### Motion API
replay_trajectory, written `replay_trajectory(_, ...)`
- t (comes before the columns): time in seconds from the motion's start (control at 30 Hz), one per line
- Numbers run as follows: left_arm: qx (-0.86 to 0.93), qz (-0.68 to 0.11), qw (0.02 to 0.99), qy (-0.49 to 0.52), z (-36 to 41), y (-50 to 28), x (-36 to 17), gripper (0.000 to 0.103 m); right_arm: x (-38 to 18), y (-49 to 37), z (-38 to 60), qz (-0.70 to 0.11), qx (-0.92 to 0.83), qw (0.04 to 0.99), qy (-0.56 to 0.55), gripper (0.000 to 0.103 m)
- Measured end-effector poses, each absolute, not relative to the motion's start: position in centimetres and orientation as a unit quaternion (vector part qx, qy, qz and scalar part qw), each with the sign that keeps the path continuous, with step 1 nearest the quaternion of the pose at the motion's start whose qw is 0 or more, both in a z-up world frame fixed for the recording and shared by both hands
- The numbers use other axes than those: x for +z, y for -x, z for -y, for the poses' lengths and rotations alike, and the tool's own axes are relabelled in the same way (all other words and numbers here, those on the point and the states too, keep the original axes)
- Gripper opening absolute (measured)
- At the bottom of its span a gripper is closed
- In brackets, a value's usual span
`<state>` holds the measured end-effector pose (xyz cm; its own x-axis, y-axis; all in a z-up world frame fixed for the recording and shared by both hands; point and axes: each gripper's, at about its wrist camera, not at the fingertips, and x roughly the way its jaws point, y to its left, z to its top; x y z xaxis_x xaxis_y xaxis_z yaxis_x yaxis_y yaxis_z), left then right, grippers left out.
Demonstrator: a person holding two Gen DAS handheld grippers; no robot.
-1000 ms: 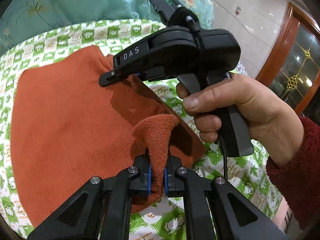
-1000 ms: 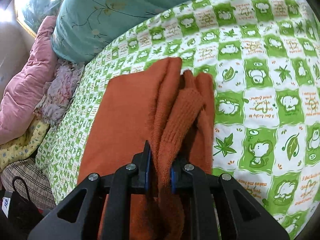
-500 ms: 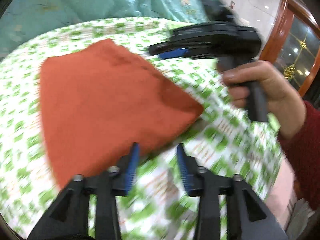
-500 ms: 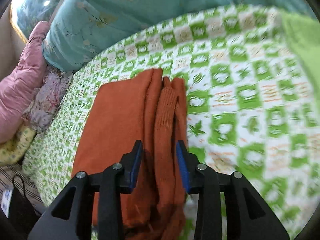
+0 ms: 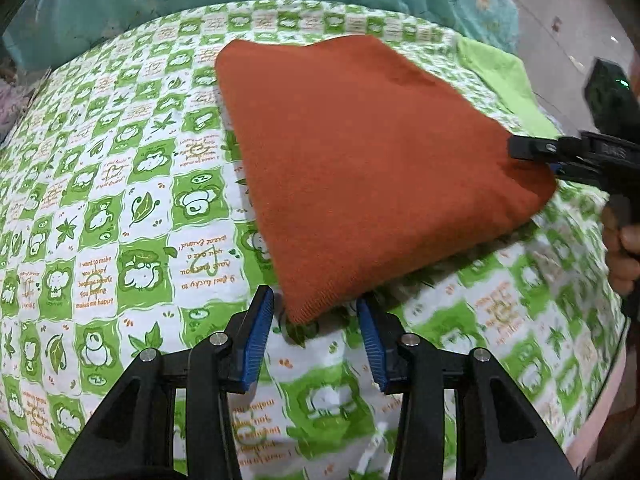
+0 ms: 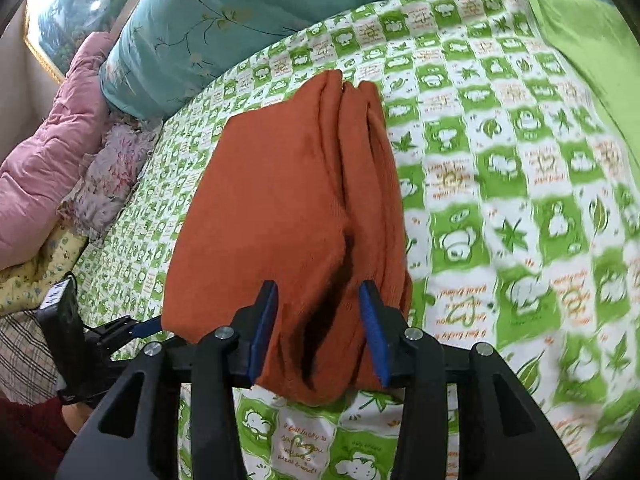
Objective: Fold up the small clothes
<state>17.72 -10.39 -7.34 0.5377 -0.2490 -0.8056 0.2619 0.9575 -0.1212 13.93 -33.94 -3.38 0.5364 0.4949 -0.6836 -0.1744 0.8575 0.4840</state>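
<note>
Left wrist: both grippers, left gripper [image 5: 316, 334] and right gripper [image 6: 318, 330], jaws apart around folded orange sweater [image 5: 360, 168] corners; next, clamp and fold.

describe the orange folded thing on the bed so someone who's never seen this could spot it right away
On the bed's green-and-white checked cartoon quilt, below the teal floral duvet, lies a rust-orange knit garment, folded into a flat rectangle. It is the only plain, solid-coloured item on the patterned quilt, with stacked folded edges along one side.
</note>
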Motion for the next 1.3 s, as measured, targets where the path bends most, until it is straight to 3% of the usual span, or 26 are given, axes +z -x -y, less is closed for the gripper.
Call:
replay_trajectory(0.03,-0.139,-0.457,0.878,0.002,10.2,-18.1,-7.5,0.041,-3.3,-13.9,33.9,-0.438,0.196,0.858,-0.183,0.043)
replay_trajectory(0.07,-0.136,-0.457,0.879,0.010,10.0,-18.4,-7.5,0.032,-3.3,-13.8,33.8,-0.435,0.198,0.859,-0.181,0.035)
replay_trajectory(0.1,-0.135,-0.456,0.880,0.019,9.9,-18.7,-7.6,0.024,-3.2,-13.9,33.6,-0.434,0.203,0.860,-0.176,0.025)
replay_trajectory(0.13,-0.144,-0.459,0.876,0.032,9.8,-19.0,-7.7,0.013,-3.2,-13.9,33.4,-0.435,0.203,0.860,-0.174,0.005)
replay_trajectory(0.37,-0.141,-0.439,0.887,0.011,10.7,-18.0,-5.7,0.007,3.2,-11.7,34.7,-0.343,0.201,0.905,-0.151,0.004)
replay_trajectory(0.6,-0.145,-0.468,0.872,0.003,10.9,-18.1,-7.4,0.007,-4.5,-13.0,35.9,-0.442,0.146,0.875,-0.135,0.004)
replay_trajectory(0.8,-0.186,-0.490,0.851,0.022,9.3,-18.0,-7.3,0.011,-4.0,-13.0,35.6,-0.446,0.148,0.873,-0.129,0.005)
replay_trajectory(0.9,-0.223,-0.488,0.843,0.043,7.9,-17.2,-5.9,0.032,-2.7,-12.7,35.3,-0.443,0.148,0.875,-0.125,0.009)
replay_trajectory(0.93,-0.227,-0.483,0.844,0.051,7.4,-17.1,-5.3,0.045,-2.3,-12.7,35.7,-0.439,0.146,0.878,-0.125,0.017)
replay_trajectory(0.97,-0.231,-0.476,0.847,0.058,7.0,-17.2,-4.7,0.051,-1.8,-12.6,35.9,-0.432,0.142,0.882,-0.127,0.034)
replay_trajectory(1.03,-0.238,-0.469,0.848,0.067,6.8,-17.9,-3.8,0.055,-1.1,-13.0,36.3,-0.414,0.143,0.888,-0.143,0.055)
replay_trajectory(1.07,-0.234,-0.470,0.848,0.071,6.8,-18.8,-3.6,0.059,-0.9,-13.6,36.4,-0.407,0.148,0.888,-0.153,0.057)
replay_trajectory(1.2,-0.226,-0.487,0.837,0.109,6.7,-22.8,-4.4,0.062,-1.3,-15.9,35.5,-0.408,0.166,0.881,-0.171,0.057)
replay_trajectory(1.3,-0.229,-0.506,0.817,0.159,6.2,-26.2,-5.9,0.062,-2.3,-17.9,35.2,-0.415,0.173,0.873,-0.190,0.065)
